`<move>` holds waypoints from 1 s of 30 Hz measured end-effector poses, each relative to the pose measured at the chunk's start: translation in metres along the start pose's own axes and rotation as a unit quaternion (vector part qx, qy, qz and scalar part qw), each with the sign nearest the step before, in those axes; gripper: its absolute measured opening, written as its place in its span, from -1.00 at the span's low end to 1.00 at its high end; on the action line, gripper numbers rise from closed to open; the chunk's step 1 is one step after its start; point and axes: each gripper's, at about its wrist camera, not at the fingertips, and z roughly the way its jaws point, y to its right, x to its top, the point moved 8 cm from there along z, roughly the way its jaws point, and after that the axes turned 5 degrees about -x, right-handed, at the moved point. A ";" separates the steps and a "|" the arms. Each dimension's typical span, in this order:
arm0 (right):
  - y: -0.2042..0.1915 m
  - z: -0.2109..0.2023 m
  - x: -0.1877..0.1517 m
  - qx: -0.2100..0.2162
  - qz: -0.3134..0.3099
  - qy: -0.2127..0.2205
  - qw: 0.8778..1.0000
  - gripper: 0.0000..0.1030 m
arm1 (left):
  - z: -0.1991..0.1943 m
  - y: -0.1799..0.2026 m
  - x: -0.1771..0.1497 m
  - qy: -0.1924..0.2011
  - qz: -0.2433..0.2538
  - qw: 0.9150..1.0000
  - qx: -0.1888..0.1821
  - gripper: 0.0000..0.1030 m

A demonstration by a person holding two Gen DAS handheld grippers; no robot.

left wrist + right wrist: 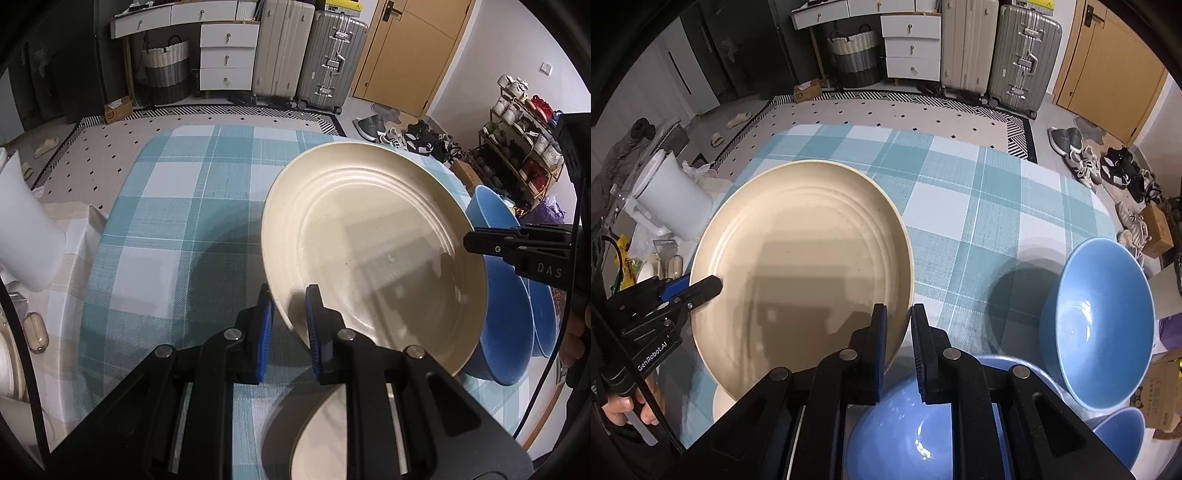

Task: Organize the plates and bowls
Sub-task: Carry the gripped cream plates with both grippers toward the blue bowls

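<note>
A large cream plate (369,243) (801,266) hangs tilted above the teal checked tablecloth (177,229) (979,206). My left gripper (290,321) (713,286) is shut on its left rim, and my right gripper (899,317) (476,243) is shut on the opposite rim. Under the left gripper a second cream plate (321,435) (722,402) lies on the cloth. A blue bowl (1100,325) (506,314) stands on edge at the right. Another blue bowl (905,435) sits below the right gripper, and a third (1119,432) peeks in at the lower right.
A white jug (672,199) (26,229) stands off the table's left side among small clutter. Beyond the far table edge are a patterned rug (886,110), suitcases (1023,55), drawers and shoes (1115,170). A person's hand (624,410) grips the left tool.
</note>
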 end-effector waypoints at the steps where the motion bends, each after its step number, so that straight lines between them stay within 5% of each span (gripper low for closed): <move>1: -0.001 -0.003 -0.001 -0.001 -0.001 0.002 1.000 -0.73 | -0.004 0.002 -0.001 0.002 0.001 1.000 0.000 -0.72; 30: -0.022 -0.078 -0.057 0.001 0.006 0.050 0.999 -0.73 | -0.093 0.032 -0.045 0.034 0.021 0.999 -0.005 -0.72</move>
